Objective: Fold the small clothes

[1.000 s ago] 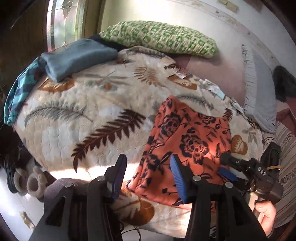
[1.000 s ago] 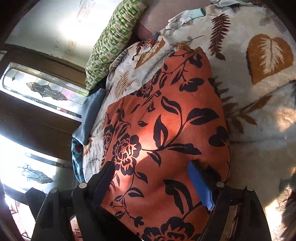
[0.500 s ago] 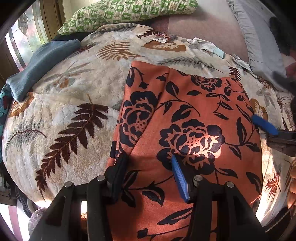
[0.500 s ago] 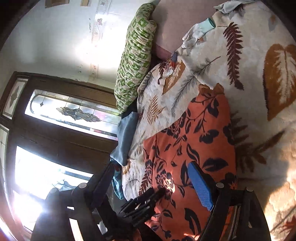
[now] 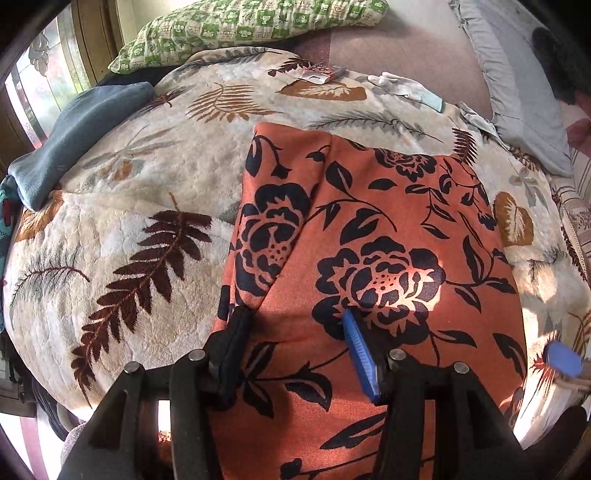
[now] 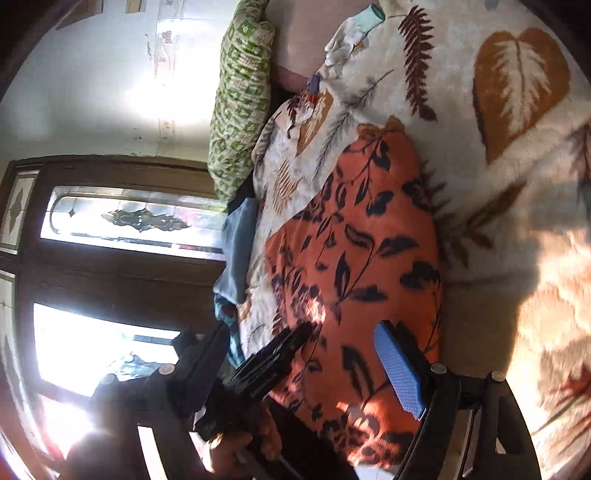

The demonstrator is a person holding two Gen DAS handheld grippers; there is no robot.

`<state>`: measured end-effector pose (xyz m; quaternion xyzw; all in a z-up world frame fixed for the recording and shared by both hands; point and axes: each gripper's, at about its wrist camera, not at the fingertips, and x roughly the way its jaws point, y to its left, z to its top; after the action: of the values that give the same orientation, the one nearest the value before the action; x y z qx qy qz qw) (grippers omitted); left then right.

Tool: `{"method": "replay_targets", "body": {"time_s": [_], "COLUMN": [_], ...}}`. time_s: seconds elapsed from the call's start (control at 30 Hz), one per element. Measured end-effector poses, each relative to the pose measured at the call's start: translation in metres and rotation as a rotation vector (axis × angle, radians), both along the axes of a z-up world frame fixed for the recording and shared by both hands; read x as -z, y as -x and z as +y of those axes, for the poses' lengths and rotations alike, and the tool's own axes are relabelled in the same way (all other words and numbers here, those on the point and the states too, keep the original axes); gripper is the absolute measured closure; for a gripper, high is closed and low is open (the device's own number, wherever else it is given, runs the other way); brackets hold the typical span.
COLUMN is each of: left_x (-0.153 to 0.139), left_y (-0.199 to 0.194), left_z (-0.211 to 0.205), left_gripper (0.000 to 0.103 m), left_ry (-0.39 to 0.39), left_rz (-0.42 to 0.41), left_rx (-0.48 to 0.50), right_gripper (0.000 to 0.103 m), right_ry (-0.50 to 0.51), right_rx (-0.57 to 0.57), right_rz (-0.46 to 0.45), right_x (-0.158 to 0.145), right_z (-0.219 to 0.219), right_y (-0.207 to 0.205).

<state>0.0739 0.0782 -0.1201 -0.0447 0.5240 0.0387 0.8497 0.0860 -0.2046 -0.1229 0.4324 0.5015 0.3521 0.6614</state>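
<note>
An orange cloth [image 5: 376, 229] with a black flower print lies spread flat on a leaf-patterned blanket [image 5: 122, 236], filling the middle of the left wrist view and running off at 6 o'clock. The left gripper [image 5: 295, 321] points steeply down over it, jaws about half open; both tips sit on or just above the cloth's near part. A strip of cloth lies between them, and whether they pinch it cannot be told. The left finger stands by the cloth's edge at 7 o'clock.

In the right wrist view the right gripper [image 6: 303, 339] is wide open and holds nothing. The cloth lies ahead of it, from 12 to 6 o'clock, and the blue pad [image 6: 399, 369] hangs over the cloth's right side.

A green pillow [image 5: 251, 29] lies at 12 o'clock, a blue garment [image 5: 74, 136] at 10.
</note>
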Motion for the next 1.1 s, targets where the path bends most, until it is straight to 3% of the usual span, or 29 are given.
{"method": "replay_targets", "body": {"time_s": [0.07, 0.17, 0.27, 0.3, 0.4, 0.47, 0.53, 0.73, 0.87, 0.9, 0.93, 0.97, 1.07, 1.1], "left_x": [-0.005, -0.027, -0.045, -0.041, 0.003, 0.003, 0.002, 0.005, 0.009, 0.01, 0.012, 0.014, 0.02, 0.02], "left_y": [0.0, 0.003, 0.008, 0.006, -0.006, 0.0, 0.001, -0.001, -0.002, -0.003, -0.003, -0.003, -0.003, -0.004], "left_z": [0.001, 0.001, -0.009, -0.013, -0.015, -0.016, -0.017, -0.011, -0.005, -0.002, 0.002, 0.007, 0.014, 0.013], "left_gripper": [0.049, 0.049, 0.038, 0.036, 0.034, 0.032, 0.032, 0.029, 0.021, 0.019, 0.019, 0.016, 0.012, 0.012], "left_ry": [0.014, 0.051, 0.024, 0.0, -0.064, -0.099, -0.104, -0.075, -0.06, -0.048, -0.025, -0.003, 0.047, 0.046], "left_rz": [0.004, -0.03, -0.104, -0.096, 0.052, -0.002, -0.004, -0.002, 0.0, 0.004, 0.01, 0.013, 0.017, 0.019], "left_rx": [-0.01, -0.02, 0.024, 0.037, 0.043, 0.057, 0.063, 0.061, 0.043, 0.037, 0.028, 0.019, -0.001, -0.003], "right_gripper": [0.019, 0.018, 0.018, 0.018, 0.018, 0.018, 0.018, 0.018, 0.018, 0.023, 0.045, 0.058, 0.067, 0.068], "right_ry": [-0.077, 0.028, 0.007, 0.024, 0.061, 0.061, 0.086, 0.139, 0.157, 0.173, 0.206, 0.224, 0.278, 0.331], "right_rx": [-0.022, -0.061, -0.046, -0.055, -0.091, -0.074, -0.012, 0.132, 0.087, 0.039, 0.008, 0.004, 0.014, 0.017], "right_rz": [0.009, 0.086, 0.102, 0.09, 0.054, 0.019, -0.026, -0.075, 0.018, 0.046, 0.056, 0.057, -0.05, -0.04], "right_x": [0.004, 0.042, 0.05, 0.045, 0.035, 0.025, 0.015, 0.007, 0.038, 0.049, 0.056, 0.057, 0.03, 0.035], "right_z": [0.004, 0.024, 0.029, 0.03, 0.031, 0.021, 0.003, -0.029, -0.008, 0.003, 0.012, 0.017, 0.025, 0.027], "right_y": [0.024, 0.038, 0.038, 0.038, 0.041, 0.045, 0.044, -0.034, -0.091, -0.098, -0.101, -0.1, -0.091, -0.093]}}
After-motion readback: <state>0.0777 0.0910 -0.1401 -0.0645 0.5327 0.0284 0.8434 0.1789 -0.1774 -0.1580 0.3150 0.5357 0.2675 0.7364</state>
